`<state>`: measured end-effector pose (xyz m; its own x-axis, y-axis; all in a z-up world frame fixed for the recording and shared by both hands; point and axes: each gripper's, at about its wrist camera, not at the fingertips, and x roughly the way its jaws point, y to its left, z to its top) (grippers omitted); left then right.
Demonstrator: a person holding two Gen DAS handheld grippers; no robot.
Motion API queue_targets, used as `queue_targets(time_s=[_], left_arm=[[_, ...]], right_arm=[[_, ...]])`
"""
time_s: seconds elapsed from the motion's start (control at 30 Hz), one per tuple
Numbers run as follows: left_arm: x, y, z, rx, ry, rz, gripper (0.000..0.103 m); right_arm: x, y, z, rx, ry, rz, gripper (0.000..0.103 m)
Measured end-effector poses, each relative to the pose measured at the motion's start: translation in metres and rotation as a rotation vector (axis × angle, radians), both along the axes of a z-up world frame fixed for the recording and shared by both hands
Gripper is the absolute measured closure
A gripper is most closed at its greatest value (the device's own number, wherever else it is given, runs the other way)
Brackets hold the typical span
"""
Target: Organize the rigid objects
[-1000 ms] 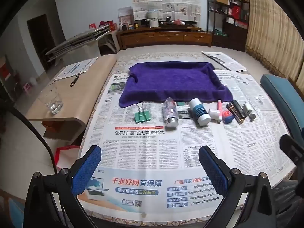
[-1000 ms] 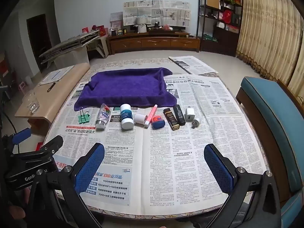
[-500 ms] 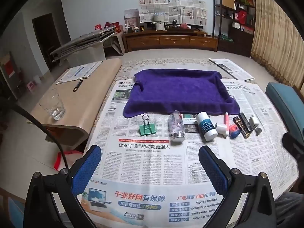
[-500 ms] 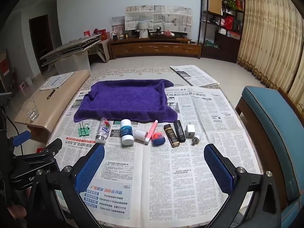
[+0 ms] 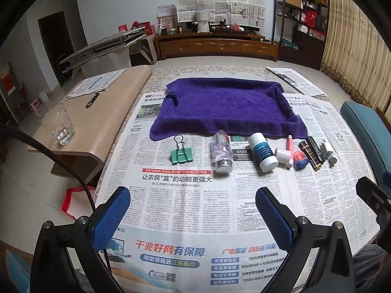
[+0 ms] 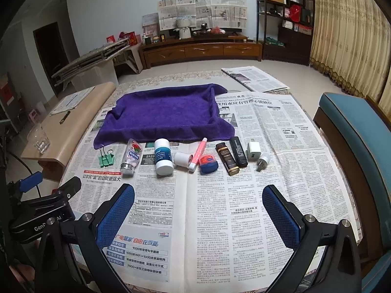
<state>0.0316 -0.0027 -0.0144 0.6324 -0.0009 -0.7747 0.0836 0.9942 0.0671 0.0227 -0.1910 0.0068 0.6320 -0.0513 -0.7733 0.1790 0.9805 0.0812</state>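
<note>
I hold my left gripper (image 5: pixel 193 210) and right gripper (image 6: pixel 198 207) wide apart over the newspaper (image 6: pixel 210 210), near the green binder clip (image 5: pixel 181 155) and pill bottle (image 5: pixel 221 153).

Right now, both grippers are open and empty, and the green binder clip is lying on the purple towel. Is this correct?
Not quite. The green binder clip lies on the newspaper, just in front of the purple towel, as the left wrist view shows. The left gripper and the right gripper are indeed open and empty.
</note>
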Motion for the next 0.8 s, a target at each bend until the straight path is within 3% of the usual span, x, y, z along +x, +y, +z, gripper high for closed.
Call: queue_targets(time_s=[0.8], left_arm=[[-0.015,-0.002,0.016,-0.027,-0.025,-0.024,0.0]], right_arm=[[-0.009,-0.005,0.007,-0.008,-0.015,0.01,0.0]])
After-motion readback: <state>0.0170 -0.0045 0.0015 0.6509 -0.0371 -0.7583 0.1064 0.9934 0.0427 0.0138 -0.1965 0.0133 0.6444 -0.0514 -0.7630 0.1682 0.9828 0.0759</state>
